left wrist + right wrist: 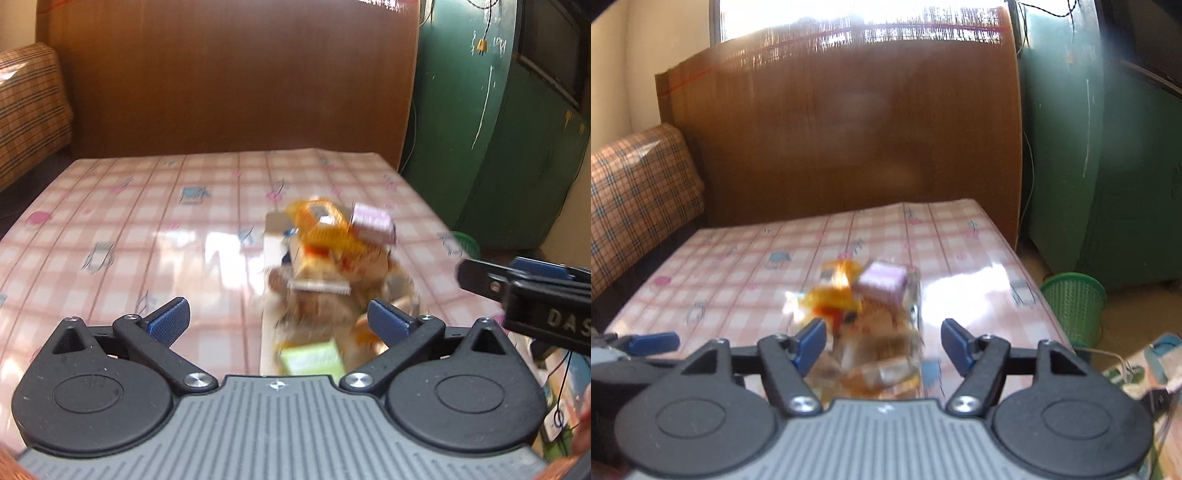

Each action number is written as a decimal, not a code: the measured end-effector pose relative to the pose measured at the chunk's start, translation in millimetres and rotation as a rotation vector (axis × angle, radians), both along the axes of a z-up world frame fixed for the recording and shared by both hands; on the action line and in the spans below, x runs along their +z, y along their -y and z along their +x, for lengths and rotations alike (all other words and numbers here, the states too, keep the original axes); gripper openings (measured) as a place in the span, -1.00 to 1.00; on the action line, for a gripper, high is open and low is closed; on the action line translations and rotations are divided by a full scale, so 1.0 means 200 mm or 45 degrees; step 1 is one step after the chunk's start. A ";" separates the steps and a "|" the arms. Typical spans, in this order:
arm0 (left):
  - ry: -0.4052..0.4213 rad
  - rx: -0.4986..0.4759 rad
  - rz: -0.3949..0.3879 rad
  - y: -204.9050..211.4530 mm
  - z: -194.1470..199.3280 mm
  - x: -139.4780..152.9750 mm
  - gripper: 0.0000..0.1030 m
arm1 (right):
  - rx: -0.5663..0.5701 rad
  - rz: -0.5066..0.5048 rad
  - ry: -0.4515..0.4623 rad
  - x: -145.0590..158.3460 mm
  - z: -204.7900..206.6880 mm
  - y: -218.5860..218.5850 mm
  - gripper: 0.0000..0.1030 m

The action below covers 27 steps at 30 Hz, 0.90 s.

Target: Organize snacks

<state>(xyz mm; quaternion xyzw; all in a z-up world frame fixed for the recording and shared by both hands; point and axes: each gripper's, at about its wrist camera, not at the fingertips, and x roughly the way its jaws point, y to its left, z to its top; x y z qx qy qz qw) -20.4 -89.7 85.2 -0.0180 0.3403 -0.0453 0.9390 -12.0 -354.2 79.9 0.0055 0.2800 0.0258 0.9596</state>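
Snack pile (325, 266): blurred heap in a clear container; orange wrapper, lilac box (372, 221) on top, pale green packet nearest.
Location: on pink-checked tabletop (147, 221), just ahead of both claws.
Left claw (279, 319): released, jaws wide, empty.
Right claw (882, 341): released, pads clear of pile.

Checked table (147, 206) bears blurred, seemingly boxed snacks (325, 266).

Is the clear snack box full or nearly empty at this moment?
Full. Snack packets are heaped above the box rim, a purple packet and orange packets on top. Blur hides the exact count.
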 end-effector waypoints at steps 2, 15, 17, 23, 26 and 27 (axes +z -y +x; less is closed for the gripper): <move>-0.010 0.028 0.000 -0.01 -0.06 -0.02 1.00 | -0.015 -0.046 -0.002 -0.02 -0.07 0.00 0.40; 0.020 0.053 0.024 0.04 -0.29 -0.07 1.00 | -0.009 -0.033 -0.094 -0.19 -0.33 0.04 0.47; 0.024 0.039 0.027 0.05 -0.30 -0.08 1.00 | -0.004 -0.028 -0.094 -0.19 -0.35 0.04 0.47; 0.022 0.032 0.022 0.04 -0.34 -0.08 1.00 | 0.002 -0.041 -0.086 -0.20 -0.37 0.05 0.51; 0.020 0.040 0.022 0.04 -0.35 -0.08 1.00 | 0.006 -0.035 -0.090 -0.21 -0.37 0.05 0.51; 0.019 0.042 0.022 0.03 -0.35 -0.08 1.00 | 0.009 -0.036 -0.091 -0.21 -0.37 0.05 0.51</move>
